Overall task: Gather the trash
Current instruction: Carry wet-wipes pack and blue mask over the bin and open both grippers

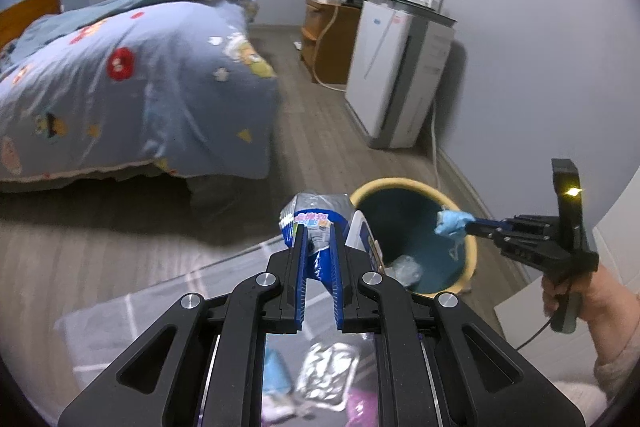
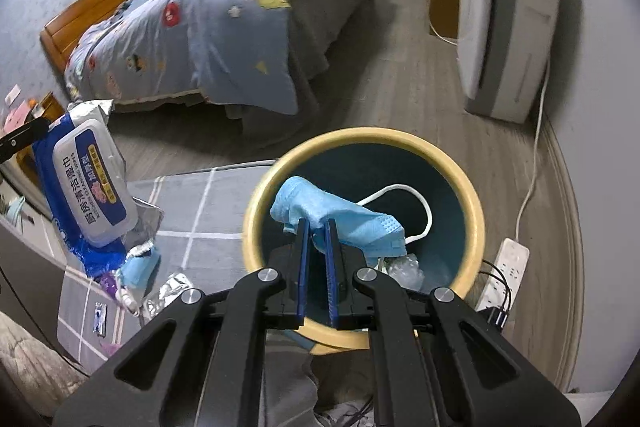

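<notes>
My left gripper (image 1: 319, 233) is shut on a blue wet-wipes pack (image 1: 320, 217), held in the air just left of the trash bin (image 1: 468, 239); the pack also shows in the right wrist view (image 2: 86, 183). My right gripper (image 2: 316, 225) is shut on a light blue face mask (image 2: 332, 213) and holds it over the open bin (image 2: 476, 211). The mask's white ear loop (image 2: 424, 207) hangs inside. In the left wrist view the right gripper (image 1: 466, 225) holds the mask (image 1: 452, 223) above the bin's far rim. Crumpled plastic (image 2: 404, 269) lies in the bin.
More trash lies on the grey checked rug (image 2: 208, 203): a silver foil wrapper (image 1: 326, 375), another blue mask (image 2: 138, 269), a purple wrapper (image 2: 108, 283). A bed (image 2: 208, 27) stands behind, an air purifier (image 2: 504, 35) at right, a power strip (image 2: 506, 267) beside the bin.
</notes>
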`<state>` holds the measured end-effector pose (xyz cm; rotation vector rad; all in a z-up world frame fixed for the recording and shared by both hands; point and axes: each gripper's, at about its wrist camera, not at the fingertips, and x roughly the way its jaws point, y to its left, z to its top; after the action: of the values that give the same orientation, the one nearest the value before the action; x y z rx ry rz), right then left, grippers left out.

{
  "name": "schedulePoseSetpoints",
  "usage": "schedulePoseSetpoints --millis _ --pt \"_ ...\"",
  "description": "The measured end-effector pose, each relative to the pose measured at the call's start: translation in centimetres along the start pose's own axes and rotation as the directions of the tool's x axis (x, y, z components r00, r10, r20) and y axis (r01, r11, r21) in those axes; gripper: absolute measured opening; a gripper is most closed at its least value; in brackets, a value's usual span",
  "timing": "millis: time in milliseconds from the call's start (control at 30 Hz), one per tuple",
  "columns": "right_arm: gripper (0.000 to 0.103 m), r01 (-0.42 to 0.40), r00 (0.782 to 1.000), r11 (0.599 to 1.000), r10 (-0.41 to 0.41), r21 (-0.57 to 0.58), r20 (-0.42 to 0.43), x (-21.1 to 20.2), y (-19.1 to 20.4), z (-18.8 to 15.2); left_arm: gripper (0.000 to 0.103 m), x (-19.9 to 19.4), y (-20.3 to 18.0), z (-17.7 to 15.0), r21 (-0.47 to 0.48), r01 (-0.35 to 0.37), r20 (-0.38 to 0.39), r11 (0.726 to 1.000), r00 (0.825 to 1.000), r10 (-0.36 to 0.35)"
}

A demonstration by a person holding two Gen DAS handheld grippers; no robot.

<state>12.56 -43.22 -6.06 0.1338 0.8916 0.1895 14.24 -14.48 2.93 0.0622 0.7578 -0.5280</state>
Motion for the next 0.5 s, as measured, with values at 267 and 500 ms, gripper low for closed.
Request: schedulePoseSetpoints --millis 267,500 --pt "0.007 0.021 0.999 0.998 -0.019 0.058 -0.035 1.6 -3.0 -0.8 0.011 6.2 -3.9 2.1 0.022 0.06 -0.057 0.998 0.997 -0.059" --pt "0.007 0.024 0.999 0.991 -0.018 0.133 -0.045 3.0 -5.7 -1.0 0.005 11.5 -6.8 2.1 0.061 0.066 -0.108 0.996 0.992 -0.059"
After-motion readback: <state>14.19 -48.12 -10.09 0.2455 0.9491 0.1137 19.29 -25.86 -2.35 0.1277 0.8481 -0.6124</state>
